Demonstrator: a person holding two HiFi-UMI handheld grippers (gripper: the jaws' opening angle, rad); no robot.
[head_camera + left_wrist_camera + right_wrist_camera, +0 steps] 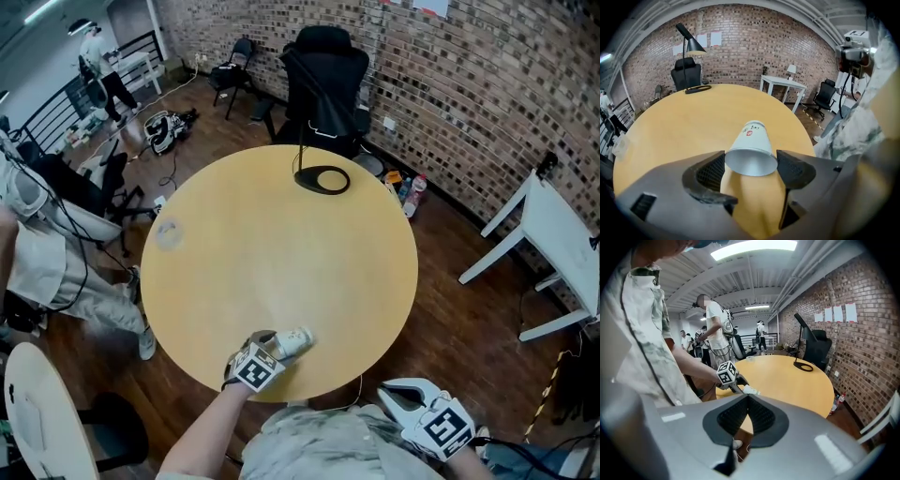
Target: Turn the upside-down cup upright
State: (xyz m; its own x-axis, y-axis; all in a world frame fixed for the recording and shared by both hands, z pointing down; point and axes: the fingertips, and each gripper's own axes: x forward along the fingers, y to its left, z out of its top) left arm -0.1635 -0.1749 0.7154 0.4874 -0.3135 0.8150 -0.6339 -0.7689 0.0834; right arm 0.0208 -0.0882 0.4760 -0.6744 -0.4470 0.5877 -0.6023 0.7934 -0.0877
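Note:
A white paper cup (294,341) with red print lies tipped on its side near the front edge of the round yellow table (281,244), its base pointing right. My left gripper (269,347) has it by the rim. In the left gripper view the cup (752,138) shows its open mouth toward the camera, and both pads of the left gripper (751,165) press on the rim. My right gripper (392,394) hangs off the table by the person's body; in its own view the right gripper (747,401) has its pads together with nothing held.
A black lamp's ring base (322,179) stands at the table's far edge, with a black office chair (323,75) behind it. A small clear object (169,232) lies at the table's left. A white side table (562,234) stands right. People stand at the left.

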